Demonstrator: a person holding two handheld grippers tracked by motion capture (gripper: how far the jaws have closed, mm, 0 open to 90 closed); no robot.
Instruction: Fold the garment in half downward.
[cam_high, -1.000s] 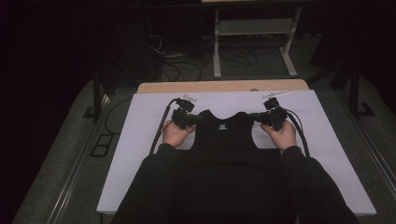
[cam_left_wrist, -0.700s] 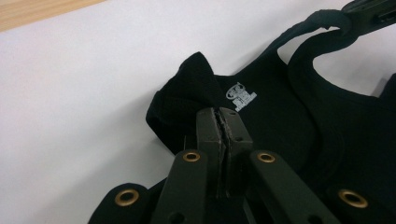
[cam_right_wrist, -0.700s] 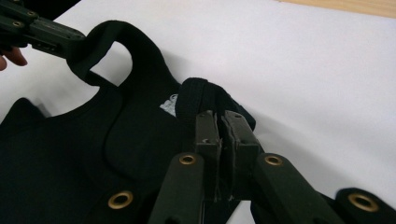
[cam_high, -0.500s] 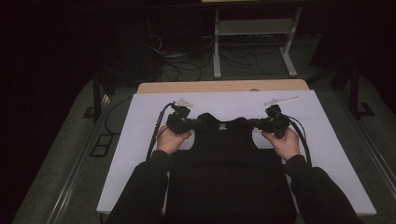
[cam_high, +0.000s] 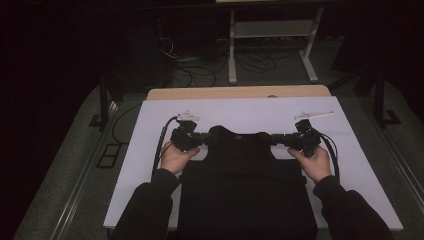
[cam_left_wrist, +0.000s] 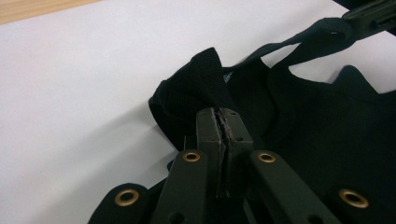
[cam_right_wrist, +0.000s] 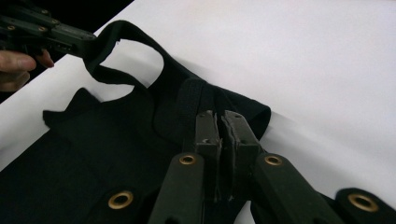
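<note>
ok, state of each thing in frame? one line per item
left tool: shut on a strap of the black garment
right tool: shut on the garment's other strap
black garment: spread flat on the table, top edge lifted between the two tools
white table cover: flat, bare beyond the garment

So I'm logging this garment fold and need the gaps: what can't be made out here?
- High view: black garment, its near hem cut off by the bottom edge; folds lost in the dark.
- Left gripper view: pinched fabric edge hidden between shut jaws.
- Right gripper view: the same.
</note>
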